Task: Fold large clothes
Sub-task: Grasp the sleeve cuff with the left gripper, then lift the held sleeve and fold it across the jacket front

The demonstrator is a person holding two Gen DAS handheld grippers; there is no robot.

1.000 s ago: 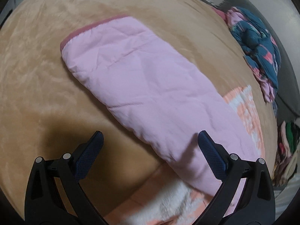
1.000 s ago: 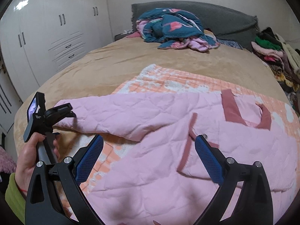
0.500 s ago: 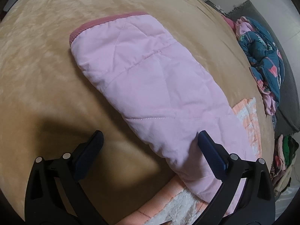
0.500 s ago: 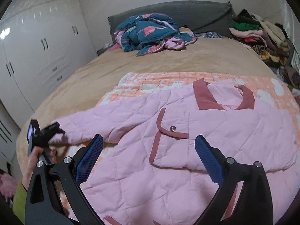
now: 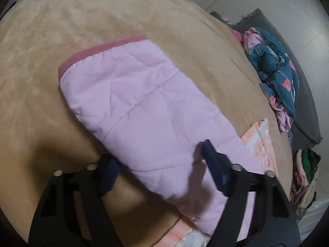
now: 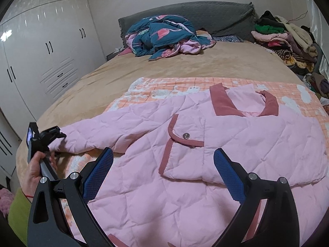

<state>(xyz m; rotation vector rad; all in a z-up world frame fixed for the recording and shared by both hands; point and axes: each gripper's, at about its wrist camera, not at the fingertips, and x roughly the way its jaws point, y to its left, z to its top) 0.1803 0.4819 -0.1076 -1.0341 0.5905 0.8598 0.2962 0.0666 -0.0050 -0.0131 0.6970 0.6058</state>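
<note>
A pink quilted jacket [image 6: 205,144] with dark pink collar and pocket trim lies spread face up on the bed. Its sleeve [image 5: 144,107] with a dark pink cuff stretches out over the tan bedspread. My left gripper [image 5: 158,160] is open with the sleeve between its fingers: the left finger sits under the sleeve's edge, the right finger on top. In the right wrist view the left gripper [image 6: 51,138] is at the sleeve's end. My right gripper [image 6: 163,162] is open and empty, hovering above the jacket's front below the chest pocket.
An orange and white checked blanket [image 6: 185,84] lies under the jacket on the tan bed [image 6: 205,63]. A blue flamingo quilt [image 6: 164,33] is bunched by the grey headboard. A clothes pile [image 6: 287,35] sits far right. White wardrobes [image 6: 41,51] stand left.
My left gripper has moved forward onto the sleeve and its fingers have narrowed around it. My right gripper has risen and pulled back, showing more of the jacket.
</note>
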